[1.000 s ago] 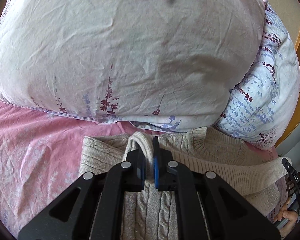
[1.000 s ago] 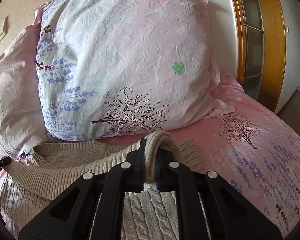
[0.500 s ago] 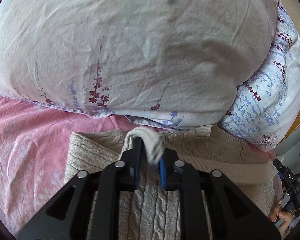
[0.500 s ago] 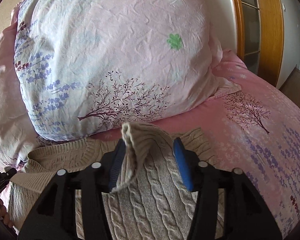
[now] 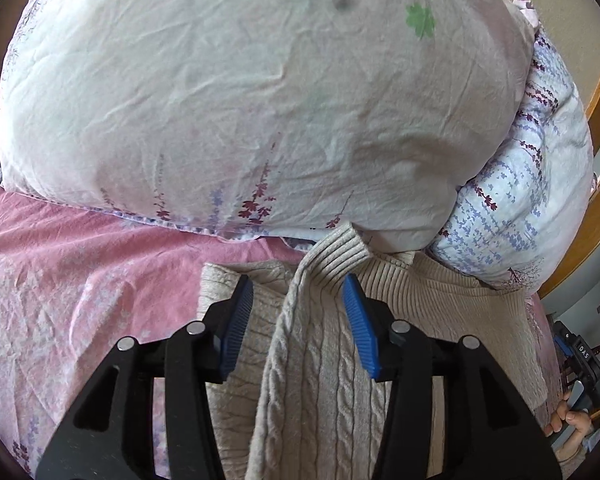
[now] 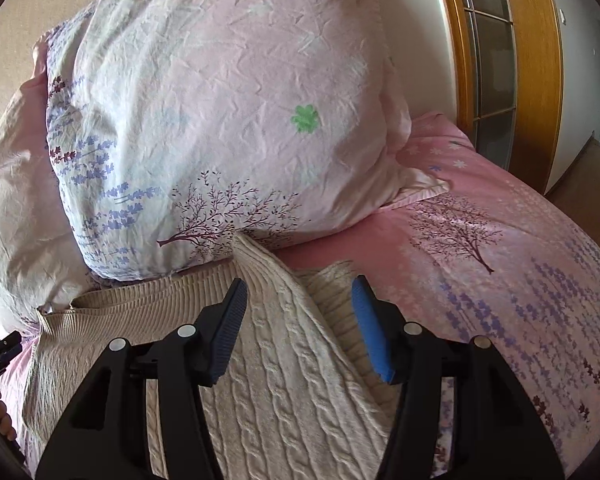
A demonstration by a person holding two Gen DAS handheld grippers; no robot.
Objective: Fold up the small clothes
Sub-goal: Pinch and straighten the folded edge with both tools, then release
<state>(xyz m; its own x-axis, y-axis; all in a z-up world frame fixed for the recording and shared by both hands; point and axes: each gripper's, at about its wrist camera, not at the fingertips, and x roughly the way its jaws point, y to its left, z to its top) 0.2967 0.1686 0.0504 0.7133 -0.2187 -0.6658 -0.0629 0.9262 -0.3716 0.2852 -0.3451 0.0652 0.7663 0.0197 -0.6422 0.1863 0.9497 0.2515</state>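
Both grippers, left gripper [image 5: 298, 320] and right gripper [image 6: 300, 326], have let go; the left jaws are opening. The sweater [image 5: 320, 380] corners now lie loose between them, so this fold looks done.

Left gripper [image 5: 298, 300]: was clamped on the sweater's [image 5: 320, 380] ribbed cuff [image 5: 334, 256]; jaws now opening, cuff loose between them.
Right gripper [image 6: 298, 304]: was clamped on the other sleeve end [image 6: 268, 276]; now parted, sleeve lying flat.
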